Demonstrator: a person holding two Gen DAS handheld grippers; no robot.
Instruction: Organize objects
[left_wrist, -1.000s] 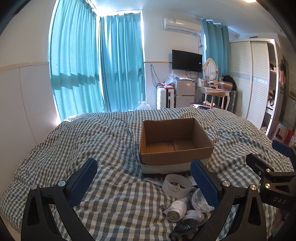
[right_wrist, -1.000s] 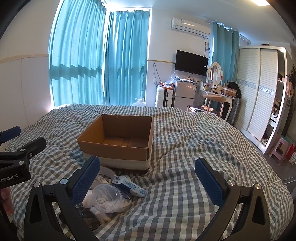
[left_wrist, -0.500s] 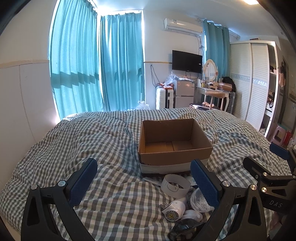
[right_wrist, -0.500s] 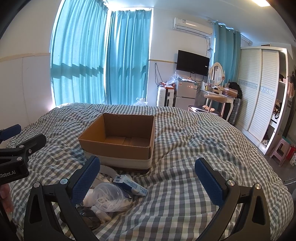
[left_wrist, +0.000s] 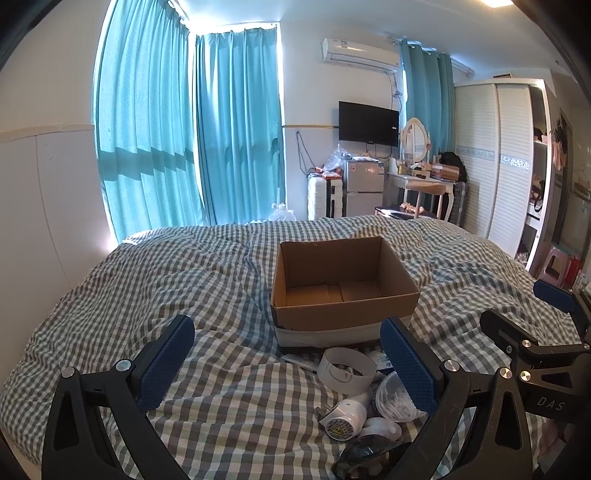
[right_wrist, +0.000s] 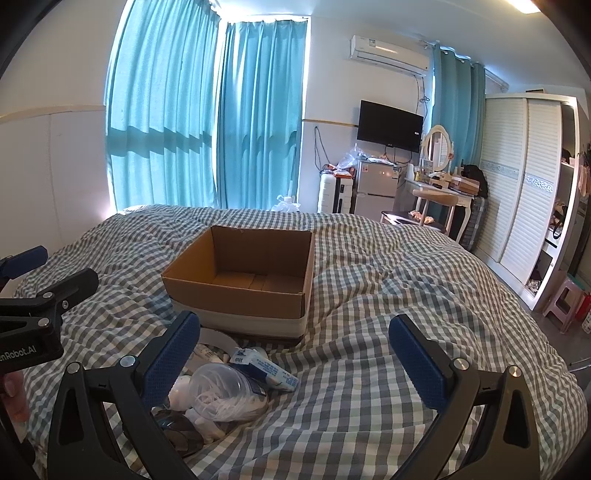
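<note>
Two grippers up over a checked duvet (left_wrist: 207, 280), both spread wide and carrying nothing. Open cardboard box (left_wrist: 343, 291) mid-bed, upright, bare inside. Left gripper (left_wrist: 288, 354) hovering low, right gripper (right_wrist: 295, 350) alongside. Just in front of the box, a heap of small things: white tape roll (left_wrist: 345, 371), clear bag of white bits (right_wrist: 221, 398), blue-and-white packet (right_wrist: 264, 371), white plug (left_wrist: 345, 419), dark glasses (left_wrist: 369, 456) nearest.
</note>
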